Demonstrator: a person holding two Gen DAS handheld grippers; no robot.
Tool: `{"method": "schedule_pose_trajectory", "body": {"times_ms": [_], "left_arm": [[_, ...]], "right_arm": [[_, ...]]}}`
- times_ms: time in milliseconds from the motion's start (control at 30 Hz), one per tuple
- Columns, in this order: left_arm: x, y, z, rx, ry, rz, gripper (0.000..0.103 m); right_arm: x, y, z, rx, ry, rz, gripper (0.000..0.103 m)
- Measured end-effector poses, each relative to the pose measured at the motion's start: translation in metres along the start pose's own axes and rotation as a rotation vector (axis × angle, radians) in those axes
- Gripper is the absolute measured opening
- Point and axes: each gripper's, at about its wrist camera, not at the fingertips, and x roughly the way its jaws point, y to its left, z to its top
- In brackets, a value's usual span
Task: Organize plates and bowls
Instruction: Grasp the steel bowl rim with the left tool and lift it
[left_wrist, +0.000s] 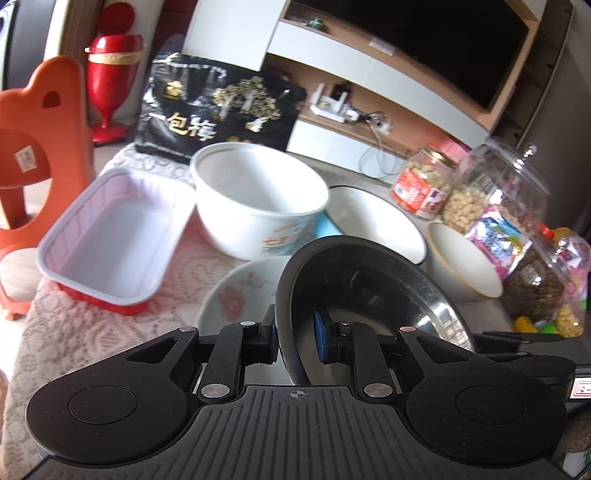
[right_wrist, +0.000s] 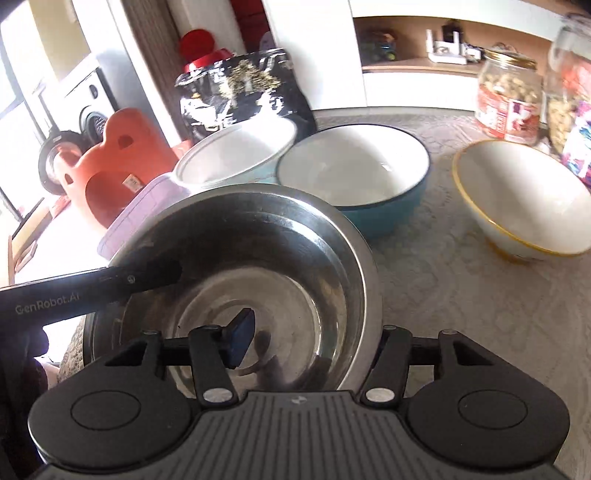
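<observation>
Your left gripper (left_wrist: 295, 341) has its fingers clenched on the steel bowl (left_wrist: 369, 288) rim, one pad inside, one outside. Your right gripper (right_wrist: 314, 343) fingers clamp the opposite rim. The bowl hangs tilted over the floral plate (left_wrist: 236, 295) on the bench (right_wrist: 461, 280).

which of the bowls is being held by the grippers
The steel bowl: the left gripper clamps its rim. The blue bowl and gold-rimmed bowl sit free.
</observation>
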Motion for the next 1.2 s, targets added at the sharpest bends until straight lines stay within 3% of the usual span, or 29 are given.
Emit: {"method": "schedule_pose_trajectory", "body": {"times_ms": [67,200,333,500,667,867,1100,1200], "left_arm": [[0.004,0.003,-0.001,0.012,-0.007,0.046,0.021],[0.001,0.011,-0.006,0.067,-0.046,0.174,0.021],[0.004,0.028,-0.008,0.023,-0.021,0.184,0.030],[0.011,0.041,-0.015,-0.071,0.041,0.090,0.030],[0.019,0.052,-0.023,-0.153,0.077,0.031,0.031],[0.015,0.057,-0.024,-0.202,0.051,0.007,0.031],[0.017,0.056,-0.021,-0.205,0.042,-0.009,0.037],[0.019,0.055,-0.021,-0.198,0.053,-0.012,0.038]], "right_arm": [[0.008,0.015,0.003,-0.064,-0.017,-0.061,0.062],[0.008,0.014,0.008,-0.073,-0.032,-0.045,0.064],[-0.002,0.015,0.010,-0.059,-0.064,-0.017,0.066],[0.005,0.014,0.007,-0.037,-0.042,0.003,0.072],[0.010,0.018,0.002,-0.059,-0.075,-0.028,0.075],[0.017,-0.007,0.006,0.087,-0.068,-0.054,0.075],[0.035,-0.020,-0.003,0.131,0.040,0.017,0.075],[0.035,-0.014,-0.005,0.103,0.043,0.047,0.069]]}}
